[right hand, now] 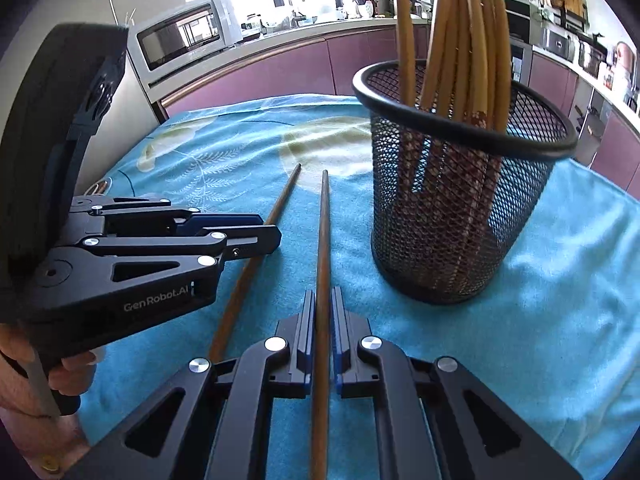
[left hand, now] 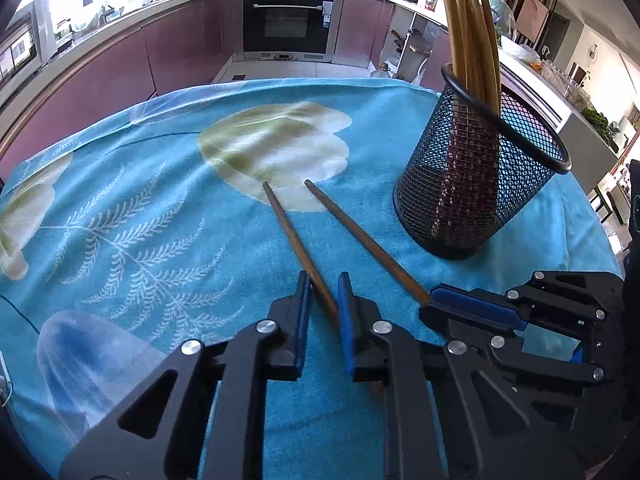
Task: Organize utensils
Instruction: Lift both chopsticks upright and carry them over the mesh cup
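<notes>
Landmark: black round wire-mesh cup [left hand: 476, 184] [right hand: 452, 208], standing upright on the table [left hand: 160, 208] [right hand: 560, 288], which is covered by a turquoise towel cloth with pale leaf and flower print.

Chopsticks in the cup: a bundle of long light-yellow bamboo chopsticks [left hand: 472, 32] [right hand: 460, 40], standing with the tops above the rim. At least six are visible; the exact number I cannot tell, because they overlap.

Chopsticks outside the cup: two dark brown wooden chopsticks, both to the left of the cup, with the far tips pointing away from the cameras.

First brown chopstick [left hand: 296, 240] [right hand: 244, 264]: the one farther from the cup. It goes between the pads of the left tongs.

Second brown chopstick [left hand: 360, 236] [right hand: 323, 264]: the one nearer to the cup, just beside its base but not touching it. It goes between the pads of the right tongs.

Left tongs [left hand: 324, 304] [right hand: 262, 236]: two black fingers with blue pads, almost pressed together, pinching the first brown chopstick. A small gap shows beside the stick in the left wrist view.

Right tongs [right hand: 322, 320] [left hand: 434, 304]: two black fingers with blue pads, pressed together on the second brown chopstick.

Hand [right hand: 60, 372]: one hand is visible, at the lower left of the cup in the right wrist view, holding the grip of the left tool.

Number of tongs: two, side by side, both left of the cup.
</notes>
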